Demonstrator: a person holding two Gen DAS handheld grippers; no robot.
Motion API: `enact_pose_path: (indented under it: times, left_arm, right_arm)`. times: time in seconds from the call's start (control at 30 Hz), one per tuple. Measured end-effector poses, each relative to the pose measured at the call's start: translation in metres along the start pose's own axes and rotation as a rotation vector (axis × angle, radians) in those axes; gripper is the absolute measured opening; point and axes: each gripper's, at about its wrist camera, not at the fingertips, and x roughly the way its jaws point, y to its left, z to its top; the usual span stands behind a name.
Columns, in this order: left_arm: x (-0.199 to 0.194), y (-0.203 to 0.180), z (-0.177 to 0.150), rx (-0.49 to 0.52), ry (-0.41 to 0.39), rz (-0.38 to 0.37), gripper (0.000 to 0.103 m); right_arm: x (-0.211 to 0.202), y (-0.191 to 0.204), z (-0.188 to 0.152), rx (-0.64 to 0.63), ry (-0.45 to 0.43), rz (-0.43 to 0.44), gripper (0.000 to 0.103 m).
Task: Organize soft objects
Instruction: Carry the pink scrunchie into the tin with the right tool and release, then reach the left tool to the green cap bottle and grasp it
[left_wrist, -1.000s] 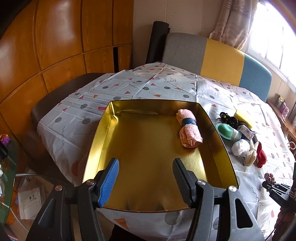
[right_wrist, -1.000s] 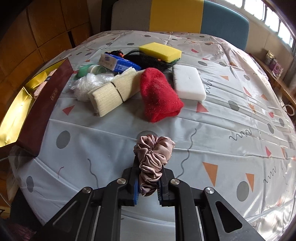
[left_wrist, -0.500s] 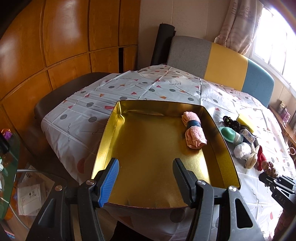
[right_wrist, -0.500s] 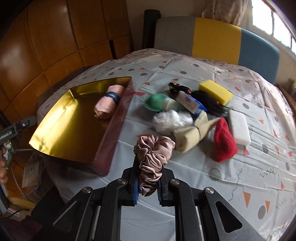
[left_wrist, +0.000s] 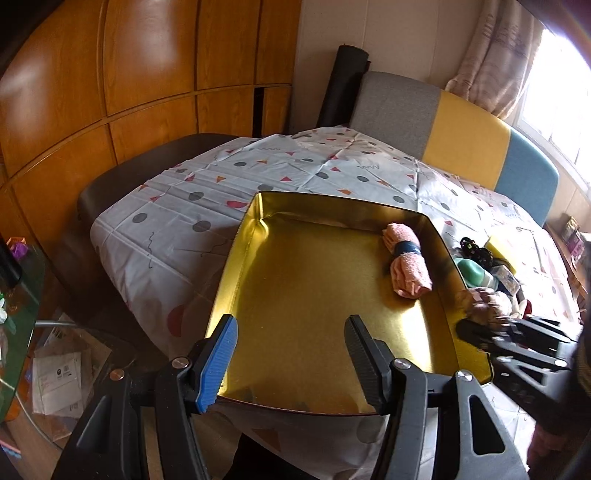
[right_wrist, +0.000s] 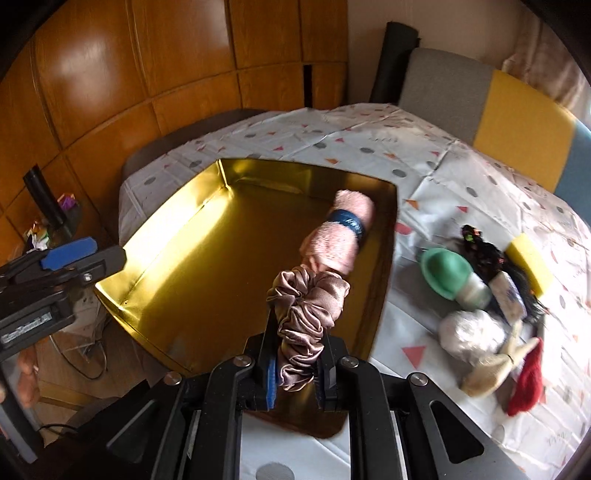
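The left gripper (left_wrist: 290, 354) hangs open and empty at the gold tray's (right_wrist: 177, 258) near edge, while the right gripper (right_wrist: 295, 369), clamped on the satin scrunchie (right_wrist: 306, 321), has swung from the table to just short of the rolled towel (right_wrist: 338, 236), so release should follow.

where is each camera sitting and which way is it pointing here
Left wrist: sits on the left gripper at the near edge of the gold tray, facing along it toward the sofa; its own open fingers show, with the right gripper entering at right.
Right wrist: sits on the right gripper near the tray's corner, looking over it; its fingers clamp the satin scrunchie, with the left gripper at left.
Shared: tray, pink rolled towel, scrunchie.
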Motion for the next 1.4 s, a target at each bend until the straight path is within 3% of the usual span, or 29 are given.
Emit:
enact_pose_path:
  times: [0.2,0.47,0.53,0.9,1.4]
  left_arm:
    - [-0.001,0.007,0.001,-0.007,-0.015,0.023,0.061]
    - [0.001,0.009,0.001,-0.006,-0.010,0.023,0.061]
    - [-0.001,0.008,0.001,-0.002,-0.013,0.023,0.061]
    - [-0.006,-0.001,0.000,0.022,-0.017,0.023,0.061]
    - [-0.013,-0.022,-0.001,0.088,-0.028,0.013,0.061]
  right_arm:
    - [0.042,-0.001,0.009,0.000,0.091,-0.047,0.018]
    - [0.052,-0.004,0.004,0.005,0.100,-0.066,0.026]
    - [0.049,-0.004,0.002,0.009,0.086,-0.070,0.036]
    - [0.025,-0.011,0.001,0.059,0.011,-0.067,0.048]
    - [-0.017,-0.025,-0.008,0.110,-0.093,-0.097,0.053]
